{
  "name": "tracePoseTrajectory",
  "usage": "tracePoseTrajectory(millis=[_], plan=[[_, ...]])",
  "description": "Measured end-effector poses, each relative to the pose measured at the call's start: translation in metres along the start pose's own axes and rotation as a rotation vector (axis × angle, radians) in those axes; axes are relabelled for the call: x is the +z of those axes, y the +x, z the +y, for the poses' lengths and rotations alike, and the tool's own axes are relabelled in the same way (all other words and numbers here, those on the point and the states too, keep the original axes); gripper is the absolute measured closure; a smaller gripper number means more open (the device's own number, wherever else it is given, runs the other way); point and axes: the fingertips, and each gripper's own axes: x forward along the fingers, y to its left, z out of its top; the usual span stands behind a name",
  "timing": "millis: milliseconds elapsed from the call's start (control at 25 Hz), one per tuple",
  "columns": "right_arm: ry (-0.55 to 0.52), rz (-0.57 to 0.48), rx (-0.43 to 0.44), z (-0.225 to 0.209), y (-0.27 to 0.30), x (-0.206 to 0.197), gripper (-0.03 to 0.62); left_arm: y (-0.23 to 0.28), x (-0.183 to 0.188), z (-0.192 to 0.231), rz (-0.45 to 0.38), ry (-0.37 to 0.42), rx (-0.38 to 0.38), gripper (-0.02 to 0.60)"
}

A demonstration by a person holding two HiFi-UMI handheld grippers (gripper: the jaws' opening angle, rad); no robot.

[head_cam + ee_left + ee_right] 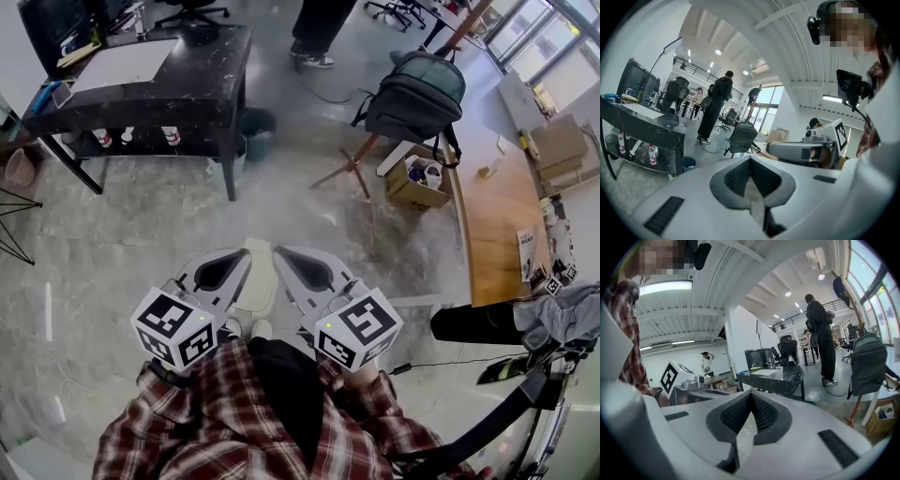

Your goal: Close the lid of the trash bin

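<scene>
Office floor, seen from above: the pale trash bin (255, 289) is flanked and partly hidden by the left gripper (242, 259) and right gripper (284, 255) (each with its jaws pressed together, nothing pinched). A black table (178, 75) is set beyond, and a backpack (417, 89) is hung above a cardboard box (412, 187). Grey concrete floor (122, 234) is spread throughout.

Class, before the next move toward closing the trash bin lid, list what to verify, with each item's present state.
1. Left gripper empty: ok, jaws together on nothing.
2. Right gripper empty: ok, jaws together on nothing.
3. Trash bin identified: cannot tell; a pale object sits between the grippers.
4. Lid open or closed: cannot tell.
5. Grippers aimed at it: not ok, both point roughly level, not downward.
</scene>
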Motion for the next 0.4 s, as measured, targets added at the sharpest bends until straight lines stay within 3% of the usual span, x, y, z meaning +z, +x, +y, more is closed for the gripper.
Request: tracePoseTrajectory(millis=[400], plan=[[0.011, -0.004, -0.02, -0.003, -0.013, -0.005, 0.582, 0.0, -0.004, -0.011, -0.002, 0.008, -0.004, 0.569]])
